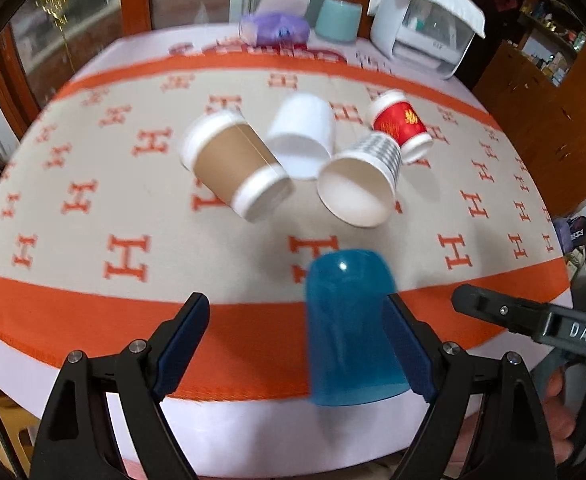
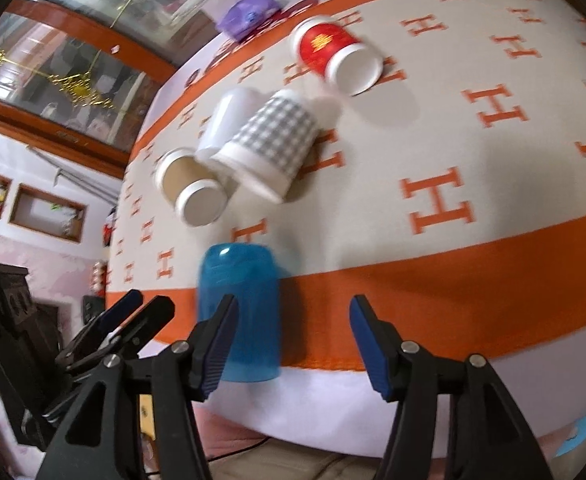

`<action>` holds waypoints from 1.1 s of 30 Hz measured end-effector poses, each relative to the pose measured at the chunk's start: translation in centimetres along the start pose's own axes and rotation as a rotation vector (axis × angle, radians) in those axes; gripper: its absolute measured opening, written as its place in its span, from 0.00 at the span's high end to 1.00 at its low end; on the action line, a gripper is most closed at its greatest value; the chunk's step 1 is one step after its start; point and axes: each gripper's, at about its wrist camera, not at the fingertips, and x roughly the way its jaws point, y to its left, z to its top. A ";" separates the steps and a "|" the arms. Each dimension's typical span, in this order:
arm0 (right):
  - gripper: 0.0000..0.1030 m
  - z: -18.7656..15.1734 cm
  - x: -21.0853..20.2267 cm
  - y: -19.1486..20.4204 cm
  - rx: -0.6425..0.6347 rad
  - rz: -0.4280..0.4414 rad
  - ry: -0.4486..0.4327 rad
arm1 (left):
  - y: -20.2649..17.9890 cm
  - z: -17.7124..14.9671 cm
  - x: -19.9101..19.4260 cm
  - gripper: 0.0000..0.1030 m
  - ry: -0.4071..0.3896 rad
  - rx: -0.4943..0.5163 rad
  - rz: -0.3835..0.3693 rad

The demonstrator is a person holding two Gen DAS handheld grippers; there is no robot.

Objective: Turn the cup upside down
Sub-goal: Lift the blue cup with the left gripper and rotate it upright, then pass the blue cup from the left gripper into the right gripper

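Note:
A blue translucent cup (image 1: 351,328) stands upside down near the table's front edge, on the orange stripe; it also shows in the right wrist view (image 2: 240,312). My left gripper (image 1: 297,344) is open, its right finger (image 1: 407,348) beside the cup, its left finger well apart. My right gripper (image 2: 293,344) is open; its left finger (image 2: 217,344) overlaps the cup's side. Both grippers are empty. The right gripper's tip (image 1: 533,320) shows at the right of the left wrist view.
Four paper cups lie on their sides mid-table: brown (image 1: 233,164), plain white (image 1: 303,132), grey checked (image 1: 365,180), red (image 1: 401,124). A purple tissue pack (image 1: 273,30), a teal canister (image 1: 339,18) and a white appliance (image 1: 425,28) stand at the back. The tablecloth (image 1: 93,208) has orange H marks.

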 end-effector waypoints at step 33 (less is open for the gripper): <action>0.39 1.7 8.7 3.2 -0.070 0.186 0.263 | 5.7 -2.1 3.0 0.16 0.044 -0.120 -0.191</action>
